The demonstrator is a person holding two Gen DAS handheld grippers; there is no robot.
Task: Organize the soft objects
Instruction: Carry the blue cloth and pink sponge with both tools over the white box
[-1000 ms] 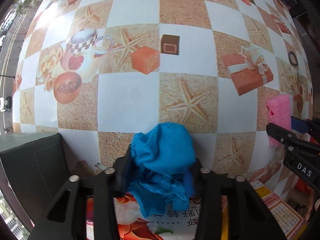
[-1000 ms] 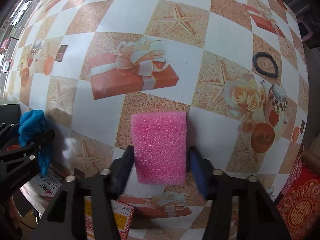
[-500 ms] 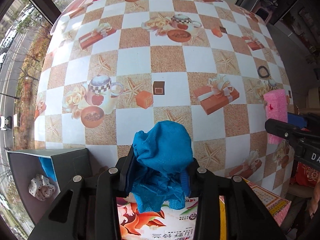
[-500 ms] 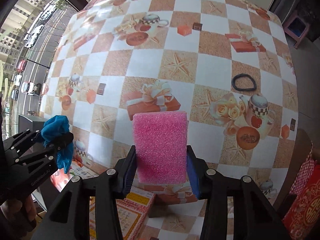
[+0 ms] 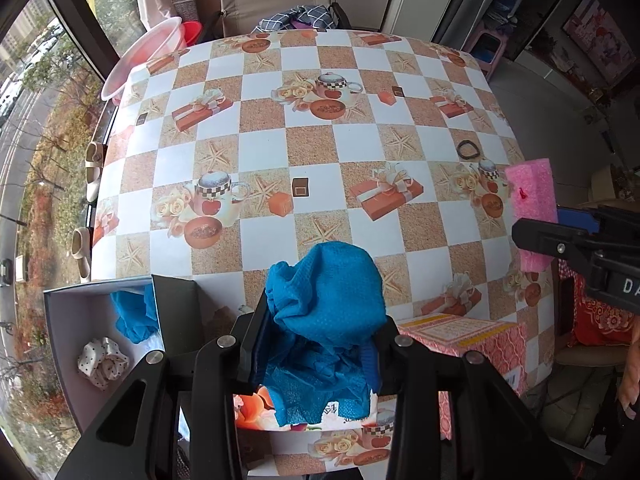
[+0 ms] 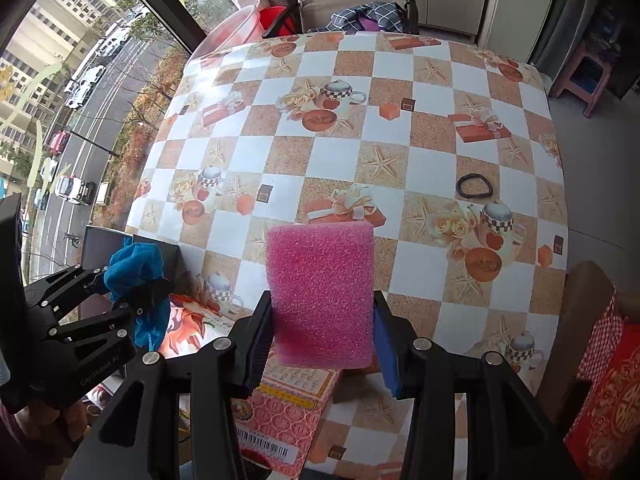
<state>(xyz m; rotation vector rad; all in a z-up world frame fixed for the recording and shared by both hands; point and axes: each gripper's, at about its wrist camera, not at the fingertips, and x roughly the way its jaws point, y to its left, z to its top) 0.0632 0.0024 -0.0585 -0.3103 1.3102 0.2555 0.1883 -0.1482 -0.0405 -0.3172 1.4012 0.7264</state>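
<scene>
My left gripper point(image 5: 316, 340) is shut on a crumpled blue cloth point(image 5: 326, 300) and holds it high above the table's near edge; it also shows in the right wrist view point(image 6: 136, 276). My right gripper point(image 6: 320, 340) is shut on a pink foam sponge point(image 6: 322, 296), lifted above the table; the sponge shows at the right of the left wrist view point(image 5: 532, 204). A dark open box point(image 5: 176, 312) at lower left holds another blue cloth point(image 5: 134, 314) and a white dotted scrunchie point(image 5: 102, 362).
A black hair tie point(image 6: 474, 186) lies on the checkered tablecloth point(image 6: 360, 132) at the right. A pink patterned carton point(image 5: 464, 340) and printed boxes sit at the near edge. A pink basin point(image 5: 150, 52) and a chair point(image 5: 276, 4) stand beyond the table.
Both grippers have risen and pulled back from the table with the cloth and sponge held; the whole table and the open box have come into view.
</scene>
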